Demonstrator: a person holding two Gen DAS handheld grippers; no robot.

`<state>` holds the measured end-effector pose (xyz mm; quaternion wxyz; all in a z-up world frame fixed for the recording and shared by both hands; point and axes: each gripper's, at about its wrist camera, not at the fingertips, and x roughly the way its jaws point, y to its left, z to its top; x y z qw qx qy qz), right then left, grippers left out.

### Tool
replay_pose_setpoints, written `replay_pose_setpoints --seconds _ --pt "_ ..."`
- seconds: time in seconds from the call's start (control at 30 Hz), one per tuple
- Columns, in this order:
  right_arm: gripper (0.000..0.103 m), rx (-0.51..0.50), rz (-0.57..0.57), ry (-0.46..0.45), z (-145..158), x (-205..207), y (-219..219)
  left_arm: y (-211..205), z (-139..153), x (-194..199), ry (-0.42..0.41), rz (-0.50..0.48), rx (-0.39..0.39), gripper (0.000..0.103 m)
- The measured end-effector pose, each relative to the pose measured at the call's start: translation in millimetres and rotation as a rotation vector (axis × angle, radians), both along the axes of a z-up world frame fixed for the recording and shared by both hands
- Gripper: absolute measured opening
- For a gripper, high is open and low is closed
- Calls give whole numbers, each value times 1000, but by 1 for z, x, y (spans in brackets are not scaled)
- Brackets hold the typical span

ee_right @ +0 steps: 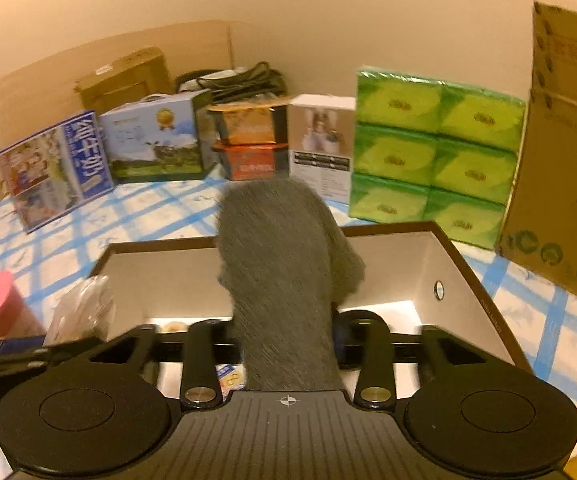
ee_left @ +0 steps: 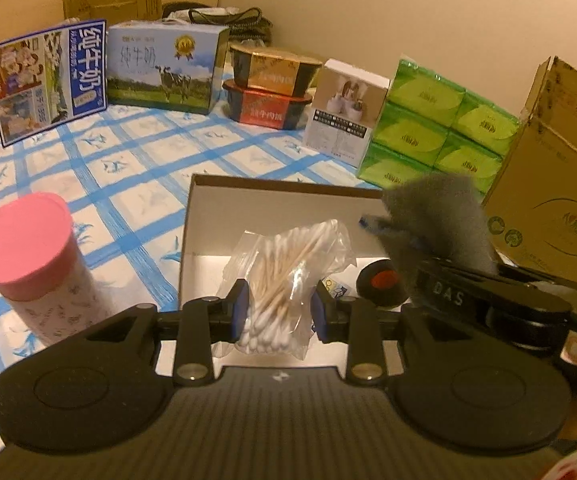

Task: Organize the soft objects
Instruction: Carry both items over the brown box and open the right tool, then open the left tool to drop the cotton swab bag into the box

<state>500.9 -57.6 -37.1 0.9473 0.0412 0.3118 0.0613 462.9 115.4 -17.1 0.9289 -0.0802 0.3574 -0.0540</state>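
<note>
An open shoe box with white walls lies on the blue-checked bedsheet. My left gripper is shut on a clear bag of cotton swabs, held over the box's near left part. A grey fuzzy pad stands upright between the fingers of my right gripper, above the box. Those jaws stand apart and the pad fills the gap loosely. In the left wrist view the right gripper and the grey pad are blurred at the right. A round black item with a red centre lies in the box.
A pink-lidded canister stands left of the box. Along the back are milk cartons, stacked noodle tubs, a white box and a green tissue pack. A tall cardboard box is close on the right.
</note>
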Motion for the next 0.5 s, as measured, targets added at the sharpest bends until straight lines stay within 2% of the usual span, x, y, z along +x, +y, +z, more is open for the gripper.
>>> replay_pose_setpoints --seconds 0.03,0.07,0.27,0.5 --pt "65 -3 -13 -3 -2 1 0 -1 -4 3 6 -2 -2 30" --pt "66 -3 -23 -11 -3 0 -1 -2 -5 5 8 -3 -1 30" --pt "67 -11 0 39 -13 -4 -2 -5 -17 13 29 -9 7 30" --pt "67 -17 5 99 -24 -9 -4 -8 -17 18 27 -14 6 31"
